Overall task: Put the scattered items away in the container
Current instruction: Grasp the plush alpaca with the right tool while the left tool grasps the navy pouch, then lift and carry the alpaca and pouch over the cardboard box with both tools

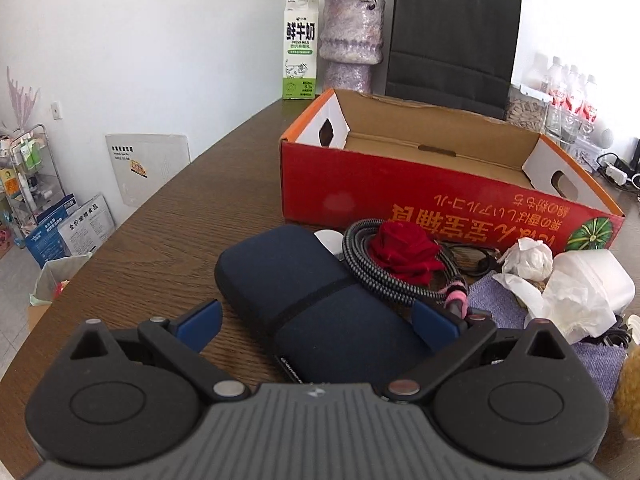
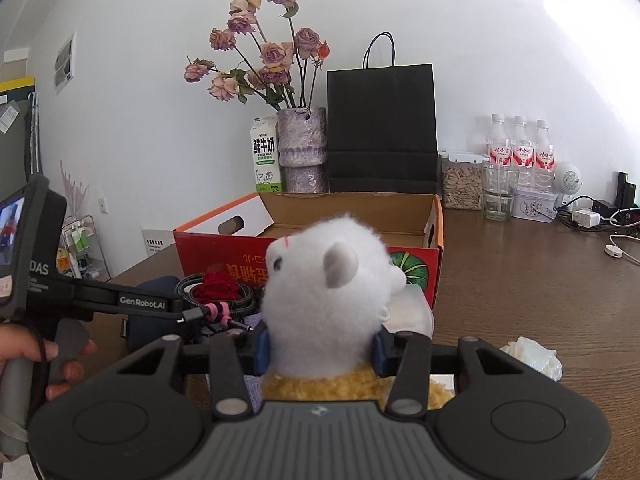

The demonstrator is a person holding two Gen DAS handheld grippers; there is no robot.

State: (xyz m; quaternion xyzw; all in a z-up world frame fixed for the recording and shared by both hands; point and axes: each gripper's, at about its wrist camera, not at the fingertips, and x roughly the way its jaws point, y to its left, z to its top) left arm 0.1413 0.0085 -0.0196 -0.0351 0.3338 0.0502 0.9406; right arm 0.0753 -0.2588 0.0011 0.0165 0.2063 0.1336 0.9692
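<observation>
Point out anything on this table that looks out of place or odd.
The red cardboard box stands with its print upside down and nothing visible inside, while the clutter sits heaped against its front: coiled cable, red fabric rose, crumpled tissues and navy case.

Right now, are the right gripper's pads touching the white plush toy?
Touching. The right wrist view shows both blue pads pressed into the white plush toy.

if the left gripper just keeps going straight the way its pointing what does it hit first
Most likely the dark navy fabric zip case, which already lies between the open left gripper fingers. Beyond it sit the striped braided cable coil and red cardboard box; depth is hard to judge.
</observation>
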